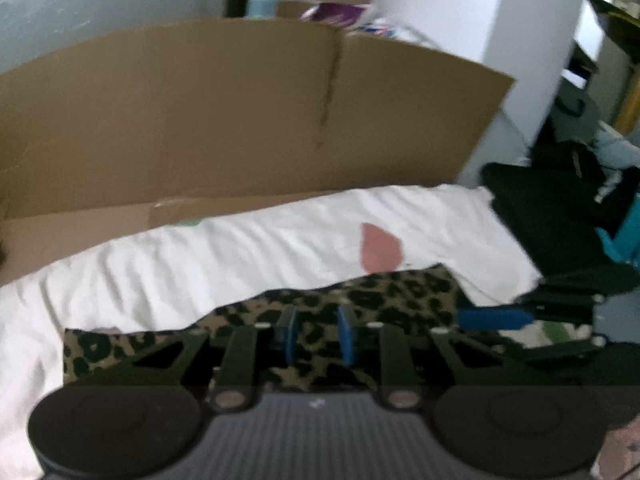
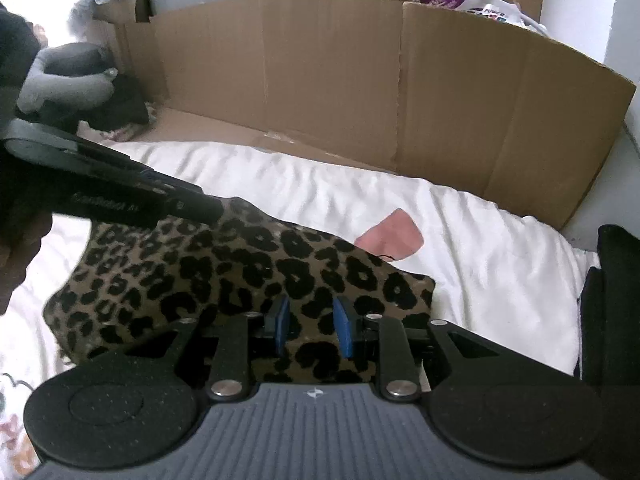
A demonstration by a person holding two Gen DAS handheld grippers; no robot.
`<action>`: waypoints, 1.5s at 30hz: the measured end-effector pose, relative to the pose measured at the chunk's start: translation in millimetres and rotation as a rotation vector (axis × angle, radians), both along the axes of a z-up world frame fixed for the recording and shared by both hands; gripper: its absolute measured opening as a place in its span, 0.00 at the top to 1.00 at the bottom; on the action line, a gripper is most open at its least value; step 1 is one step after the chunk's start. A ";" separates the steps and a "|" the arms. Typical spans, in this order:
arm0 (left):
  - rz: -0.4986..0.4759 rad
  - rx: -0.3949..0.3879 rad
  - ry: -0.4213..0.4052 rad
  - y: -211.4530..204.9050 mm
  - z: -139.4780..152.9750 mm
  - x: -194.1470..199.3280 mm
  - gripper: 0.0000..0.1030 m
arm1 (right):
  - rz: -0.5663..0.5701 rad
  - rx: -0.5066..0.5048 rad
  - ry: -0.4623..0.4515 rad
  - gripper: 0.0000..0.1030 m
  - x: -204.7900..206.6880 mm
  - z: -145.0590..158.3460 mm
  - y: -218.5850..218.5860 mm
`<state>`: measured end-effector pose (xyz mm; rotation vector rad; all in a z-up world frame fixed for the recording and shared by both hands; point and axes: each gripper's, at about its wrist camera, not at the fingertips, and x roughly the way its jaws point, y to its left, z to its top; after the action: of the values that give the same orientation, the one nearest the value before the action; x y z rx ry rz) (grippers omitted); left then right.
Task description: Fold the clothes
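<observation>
Leopard-print garment (image 2: 224,280) spread on the white bedsheet (image 2: 480,264), directly ahead of and under both sets of jaws. Left gripper (image 1: 318,336) and right gripper (image 2: 308,328) part-open, holding nothing. Pinch only at cloth edges, lift low. Cardboard wall (image 2: 320,80) beyond; bare sheet between

Cardboard sheet (image 2: 360,80) behind white bedding (image 2: 460,232)

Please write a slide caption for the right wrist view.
Right gripper, open, over leopard-print garment on white bedding; left gripper at its far edge.
</observation>
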<state>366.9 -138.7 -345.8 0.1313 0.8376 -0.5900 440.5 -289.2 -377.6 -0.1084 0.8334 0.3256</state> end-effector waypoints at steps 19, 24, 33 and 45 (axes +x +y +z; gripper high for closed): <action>-0.119 0.162 0.036 -15.3 -46.1 -13.6 0.74 | 0.086 -0.069 0.067 0.63 -19.3 -31.8 18.5; -0.096 0.128 0.064 -8.1 -46.7 -6.5 0.86 | 0.029 -0.084 0.085 0.63 -27.2 -34.9 -4.0; -0.076 0.109 0.084 -5.9 -47.7 -0.5 0.87 | -0.102 0.006 0.072 0.63 -41.4 -14.7 -38.0; -0.078 0.114 0.092 -7.0 -48.5 3.0 0.87 | 0.005 0.010 0.102 0.63 -65.5 -28.6 9.0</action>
<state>369.8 -145.7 -394.3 0.2434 0.9593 -0.6254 375.0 -280.2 -406.2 -0.0851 0.9323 0.3420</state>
